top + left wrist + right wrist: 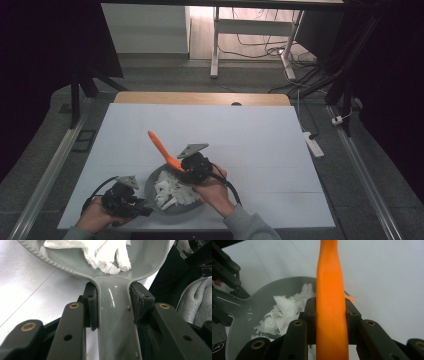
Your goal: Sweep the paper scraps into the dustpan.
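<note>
- High view: the left gripper clamps the handle of a grey pan at its near-left edge. The right gripper stands over the pan's far rim, holding an orange spatula whose handle slants up and away past the jaws. Shredded white paper lies inside the pan, just below the right jaws. Everything rests on the white table.
- Left gripper view: both jaws press on the pan handle from either side; the pan bowl lies directly ahead, with paper pieces in it.
- Right gripper view: the jaws are closed on the spatula handle, which runs straight between them; the paper heap sits left of the jaws.
- Step in hand, as judged: stirring or scooping the paper while the pan is steadied.
- Next move calls for bringing the spatula blade to the heap, with the left grip kept firm.
</note>
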A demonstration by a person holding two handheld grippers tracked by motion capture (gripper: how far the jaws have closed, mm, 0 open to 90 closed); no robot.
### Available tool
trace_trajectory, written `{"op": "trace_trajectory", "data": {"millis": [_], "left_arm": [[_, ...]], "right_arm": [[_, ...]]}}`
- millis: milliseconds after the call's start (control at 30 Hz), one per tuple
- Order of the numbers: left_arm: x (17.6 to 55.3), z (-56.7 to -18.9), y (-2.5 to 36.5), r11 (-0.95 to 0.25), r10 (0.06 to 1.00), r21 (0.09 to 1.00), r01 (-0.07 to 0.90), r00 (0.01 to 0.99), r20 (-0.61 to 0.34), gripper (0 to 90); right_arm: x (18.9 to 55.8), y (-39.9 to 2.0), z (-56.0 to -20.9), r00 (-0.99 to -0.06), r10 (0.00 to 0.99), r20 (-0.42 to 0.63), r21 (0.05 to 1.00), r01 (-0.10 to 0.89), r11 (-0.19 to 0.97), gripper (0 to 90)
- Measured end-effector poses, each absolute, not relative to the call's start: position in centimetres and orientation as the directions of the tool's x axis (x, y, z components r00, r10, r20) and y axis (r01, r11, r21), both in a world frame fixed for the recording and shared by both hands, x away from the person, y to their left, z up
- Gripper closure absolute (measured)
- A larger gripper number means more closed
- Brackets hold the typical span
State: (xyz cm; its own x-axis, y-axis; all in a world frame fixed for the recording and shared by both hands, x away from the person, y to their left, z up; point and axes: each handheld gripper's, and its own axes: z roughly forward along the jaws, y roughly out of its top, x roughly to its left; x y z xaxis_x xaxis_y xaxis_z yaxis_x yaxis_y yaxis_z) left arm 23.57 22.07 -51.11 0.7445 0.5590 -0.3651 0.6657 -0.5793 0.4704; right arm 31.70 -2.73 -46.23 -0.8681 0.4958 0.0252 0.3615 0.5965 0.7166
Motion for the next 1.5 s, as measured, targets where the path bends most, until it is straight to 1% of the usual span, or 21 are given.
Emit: {"op": "trace_trajectory", "data": {"millis": [67,200,333,533,900,1100,1300,1367,1500], "left_arm": [[23.6,-51.1,22.1,-0.573,0.565,0.469,0.672,0.739,-0.368,61.8],[23.6,-51.1,22.1,-0.57,0.568,0.47,0.674,0.736,-0.368,61.8],[23.5,-51.0,22.1,-0.568,0.568,0.473,0.673,0.737,-0.366,61.8],[23.6,-50.9,22.5,-0.559,0.575,0.475,0.68,0.73,-0.369,61.8],[23.4,-51.0,24.7,-0.509,0.603,0.482,0.713,0.695,-0.392,61.7],[23.6,-51.1,24.7,-0.508,0.612,0.476,0.718,0.689,-0.388,61.7],[23.7,-51.3,24.4,-0.51,0.609,0.474,0.718,0.69,-0.391,61.8],[23.7,-51.3,24.4,-0.509,0.608,0.473,0.719,0.69,-0.393,61.8],[23.8,-51.4,24.5,-0.509,0.608,0.472,0.72,0.689,-0.394,61.8]], "right_arm": [[32.2,-3.7,-45.7,-0.857,0.514,0.029,0.727,0.371,0.578,70.2],[33.8,-5.2,-45.1,-0.833,0.553,-0.002,0.732,0.375,0.569,70.2],[35.7,-5.8,-45.4,-0.816,0.577,-0.03,0.724,0.38,0.575,70.2],[37.7,-5.4,-46.7,-0.811,0.58,-0.07,0.699,0.375,0.609,70.2],[39.9,-4.1,-48.4,-0.824,0.56,-0.079,0.676,0.369,0.638,70.2],[39.8,-2.7,-48.7,-0.845,0.524,-0.103,0.648,0.343,0.68,70.2],[37.9,-1.0,-48.9,-0.871,0.461,-0.168,0.608,0.277,0.744,70.2],[36.9,-0.6,-48.9,-0.884,0.441,-0.153,0.608,0.268,0.748,70.2],[34.7,0.3,-48.5,-0.919,0.39,-0.067,0.624,0.266,0.735,70.2]]}}
